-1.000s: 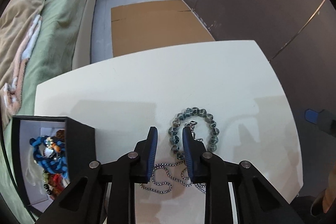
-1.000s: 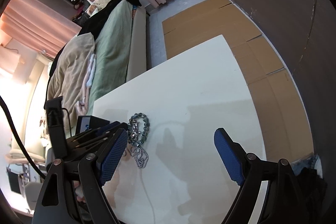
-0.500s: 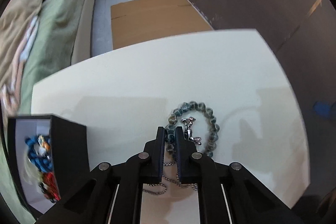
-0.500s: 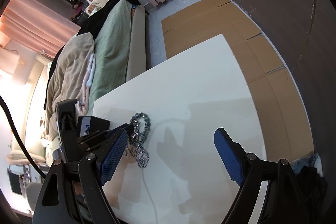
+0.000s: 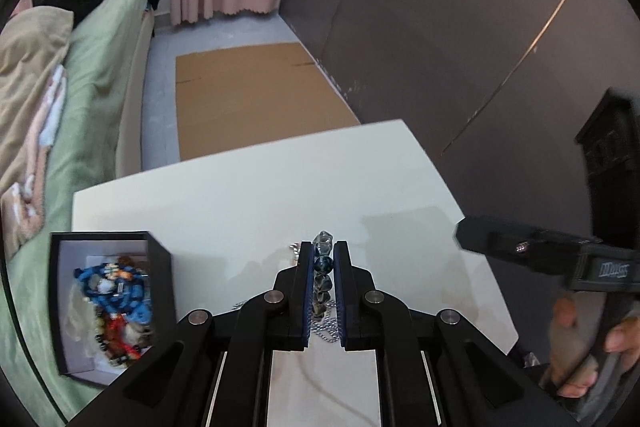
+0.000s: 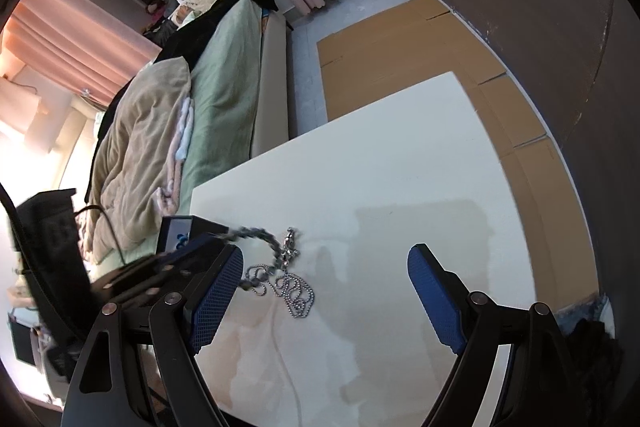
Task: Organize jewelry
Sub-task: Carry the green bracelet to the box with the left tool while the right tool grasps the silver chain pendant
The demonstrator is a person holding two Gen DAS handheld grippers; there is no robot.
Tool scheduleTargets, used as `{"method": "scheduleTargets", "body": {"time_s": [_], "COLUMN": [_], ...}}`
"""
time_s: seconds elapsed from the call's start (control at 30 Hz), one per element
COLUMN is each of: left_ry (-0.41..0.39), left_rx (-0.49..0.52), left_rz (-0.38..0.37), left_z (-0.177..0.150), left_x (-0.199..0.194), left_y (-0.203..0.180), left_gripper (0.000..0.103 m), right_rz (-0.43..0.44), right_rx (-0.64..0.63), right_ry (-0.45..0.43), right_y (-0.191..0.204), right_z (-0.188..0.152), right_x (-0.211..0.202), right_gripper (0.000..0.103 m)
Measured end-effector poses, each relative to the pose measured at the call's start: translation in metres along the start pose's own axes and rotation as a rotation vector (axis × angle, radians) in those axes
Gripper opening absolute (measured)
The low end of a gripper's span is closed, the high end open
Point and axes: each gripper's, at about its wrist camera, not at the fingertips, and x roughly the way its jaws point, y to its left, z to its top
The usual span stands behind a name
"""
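Note:
My left gripper is shut on a blue-green beaded bracelet and holds it edge-on, lifted off the white table. In the right wrist view the bracelet hangs raised and blurred. A silver ball-chain necklace with a silver pendant lies on the table under it; part of the chain shows below my left fingers. A black jewelry box with a white lining holds blue, red and other beads, left of my left gripper. My right gripper is open and empty above the table.
A bed with green and beige bedding runs along the table's left side. Flat cardboard lies on the floor beyond the table. A dark wall stands at the right. The right gripper's body and the hand holding it show at the right.
My left gripper closed on the beaded bracelet and lifted it off the table, tilting it up. The chain necklace stayed on the table. My right gripper stayed open, about where it was.

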Motion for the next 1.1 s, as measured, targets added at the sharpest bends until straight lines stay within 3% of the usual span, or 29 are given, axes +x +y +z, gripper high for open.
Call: {"method": "scheduleTargets", "body": {"time_s": [0.33, 0.57, 0.8, 1.1], "left_ry": [-0.056, -0.081, -0.105, -0.118], "left_rx": [-0.069, -0.099, -0.125, -0.152], "left_rz": [0.024, 0.028, 0.025, 0.037], "left_z": [0.000, -0.004, -0.008, -0.013], "left_x": [-0.031, -0.047, -0.061, -0.072], "left_y": [0.041, 0.063, 0.080, 0.104], "left_gripper": [0.009, 0.009, 0.009, 0.009], "right_rz": [-0.033, -0.069, -0.099, -0.182], "right_rx": [-0.033, -0.069, -0.112, -0.151], "right_ry": [0.063, 0.118, 0.178, 0.182], "right_y": [0.024, 0.043, 0.058, 0.070], "right_z": [-0.004, -0.007, -0.011, -0.013], "right_x": [0.035, 0.063, 0.093, 0.111], "right_gripper": [0.083, 0.071, 0.051, 0.047]}}
